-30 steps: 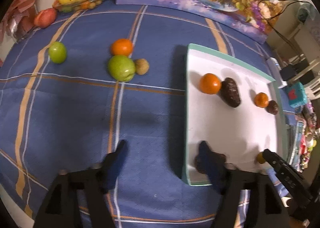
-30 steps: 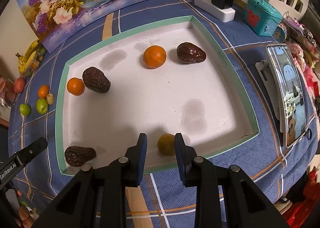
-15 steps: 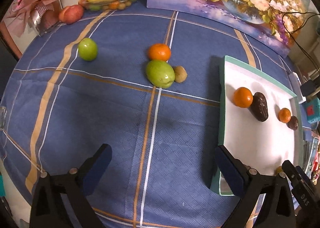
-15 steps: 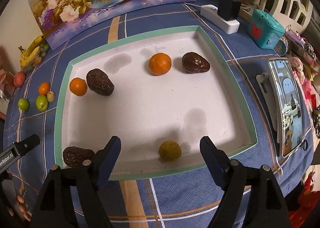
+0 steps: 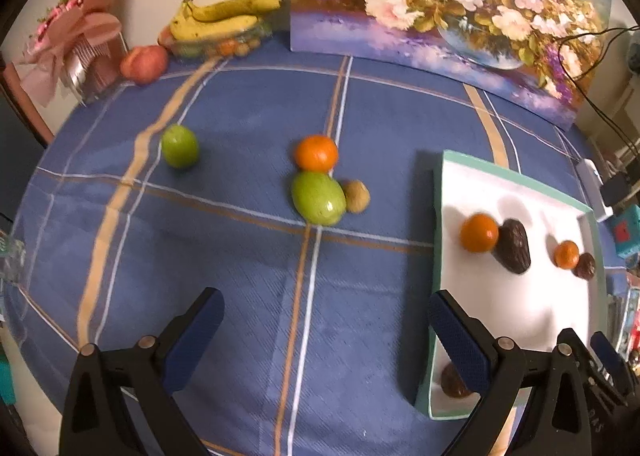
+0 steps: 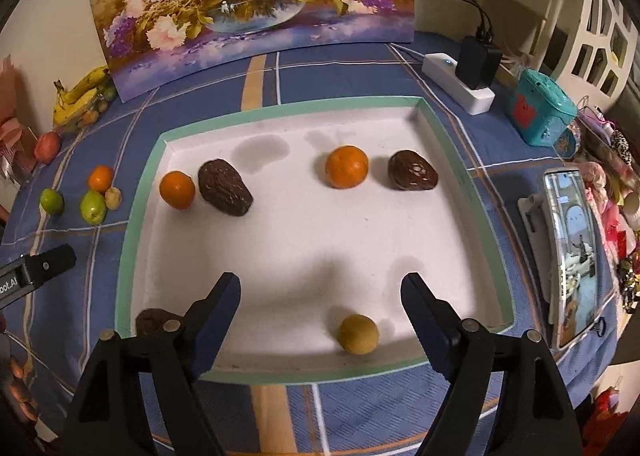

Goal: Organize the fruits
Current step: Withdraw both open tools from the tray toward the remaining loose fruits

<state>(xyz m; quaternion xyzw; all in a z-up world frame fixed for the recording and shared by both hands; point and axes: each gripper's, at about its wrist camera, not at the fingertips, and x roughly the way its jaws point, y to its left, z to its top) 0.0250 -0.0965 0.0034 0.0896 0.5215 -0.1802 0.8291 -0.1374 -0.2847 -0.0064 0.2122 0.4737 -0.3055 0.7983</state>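
My left gripper (image 5: 324, 308) is open above the blue cloth, just left of the white tray's green rim (image 5: 438, 215). Beyond it lie a large green fruit (image 5: 318, 197), an orange (image 5: 316, 153), a small brown fruit (image 5: 357, 195) and a small green fruit (image 5: 179, 145). My right gripper (image 6: 320, 288) is open over the tray (image 6: 140, 191). A yellowish fruit (image 6: 358, 334) lies loose on the tray floor between its fingers. The tray also holds two oranges (image 6: 346, 167) (image 6: 177, 189) and three dark brown fruits (image 6: 225, 187) (image 6: 413, 175) (image 6: 154, 322).
Against the back wall are bananas (image 5: 224, 21), a red fruit (image 5: 144, 63), a wrapped gift (image 5: 68, 51) and a flower painting (image 5: 440, 15). Right of the tray are a power strip (image 6: 458, 83), a teal box (image 6: 540, 111) and a phone on a stand (image 6: 572, 248).
My right gripper opened and let go of the yellowish fruit, which stays in the tray. My left gripper spread wider and swung left, off the tray's near corner and over the cloth.
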